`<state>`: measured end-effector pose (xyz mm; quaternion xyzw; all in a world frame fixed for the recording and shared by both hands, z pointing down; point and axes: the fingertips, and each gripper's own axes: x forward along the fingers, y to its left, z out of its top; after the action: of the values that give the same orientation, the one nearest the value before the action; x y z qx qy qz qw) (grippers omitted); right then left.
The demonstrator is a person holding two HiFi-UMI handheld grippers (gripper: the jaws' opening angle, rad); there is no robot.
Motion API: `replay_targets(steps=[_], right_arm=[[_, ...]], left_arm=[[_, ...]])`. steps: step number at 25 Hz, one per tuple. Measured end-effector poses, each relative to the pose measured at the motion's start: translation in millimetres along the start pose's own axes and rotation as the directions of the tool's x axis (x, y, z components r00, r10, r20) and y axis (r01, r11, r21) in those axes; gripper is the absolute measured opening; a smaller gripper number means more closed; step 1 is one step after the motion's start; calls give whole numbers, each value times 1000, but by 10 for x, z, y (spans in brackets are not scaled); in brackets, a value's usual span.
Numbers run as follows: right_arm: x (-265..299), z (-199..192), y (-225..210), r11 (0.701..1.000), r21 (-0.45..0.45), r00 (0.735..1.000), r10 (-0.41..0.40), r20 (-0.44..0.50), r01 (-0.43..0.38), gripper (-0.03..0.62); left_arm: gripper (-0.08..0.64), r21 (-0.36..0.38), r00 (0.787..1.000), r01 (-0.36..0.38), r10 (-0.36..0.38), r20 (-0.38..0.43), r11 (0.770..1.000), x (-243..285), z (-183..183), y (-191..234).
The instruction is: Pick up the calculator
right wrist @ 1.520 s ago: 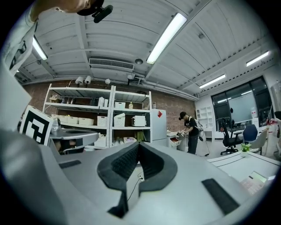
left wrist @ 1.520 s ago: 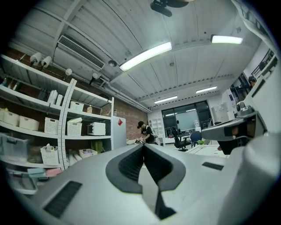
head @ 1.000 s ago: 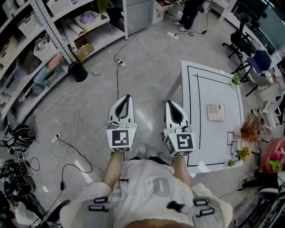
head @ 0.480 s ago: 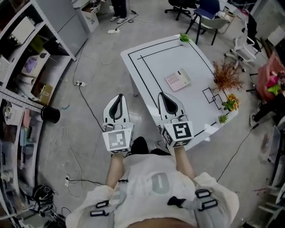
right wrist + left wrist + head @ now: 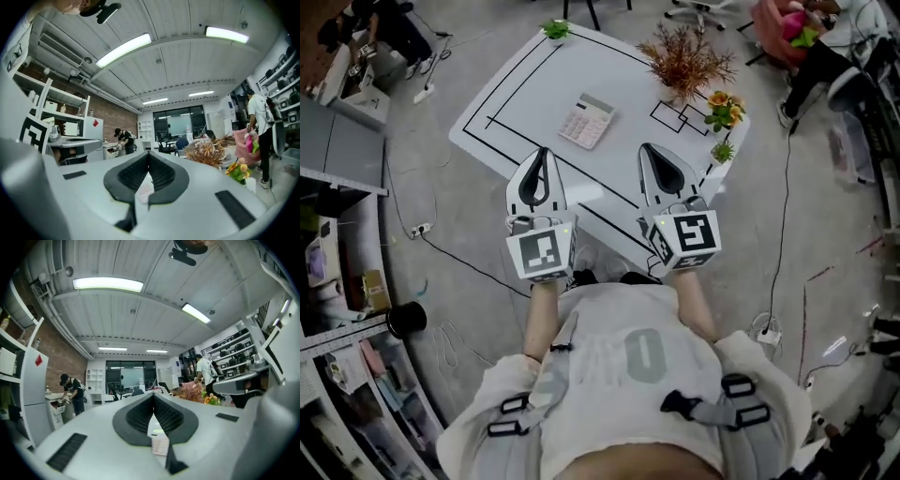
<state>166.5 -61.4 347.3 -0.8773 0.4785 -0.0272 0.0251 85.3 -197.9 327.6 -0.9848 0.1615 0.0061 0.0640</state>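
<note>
Partly masked by the marker cubes (image 5: 540,255), the person's hands cannot be made out; only the forearms (image 5: 538,314) show, stretched forward side by side; both tools point level over the near edge of the white table (image 5: 511,89); the left gripper (image 5: 543,153) has its jaws pressed together on nothing, the right gripper (image 5: 646,150) likewise; the calculator (image 5: 587,120) lies flat ahead of the tips, nearer the left gripper and slightly to its right, touching neither; the left gripper view catches only a sliver of it below the jaws.
</note>
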Motion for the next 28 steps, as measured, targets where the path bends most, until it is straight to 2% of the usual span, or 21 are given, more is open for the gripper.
replay_targets(steps=[4, 8, 16, 28], right_arm=[[-88, 72, -208, 995, -8, 994, -104, 12, 104, 8], [-163, 109, -306, 983, -13, 983, -185, 17, 185, 8], [-249, 91, -249, 968, -20, 968, -250, 13, 251, 8], [-79, 77, -161, 970, -10, 970, -243, 12, 243, 8]], left_arm=[[20, -2, 992, 117, -117, 42, 993, 267, 39, -167], [20, -6, 982, 179, -179, 53, 984, 423, 67, -247], [20, -1, 956, 284, -283, 77, 959, 438, 40, -385], [20, 15, 965, 254, -254, 69, 967, 514, 78, -156]])
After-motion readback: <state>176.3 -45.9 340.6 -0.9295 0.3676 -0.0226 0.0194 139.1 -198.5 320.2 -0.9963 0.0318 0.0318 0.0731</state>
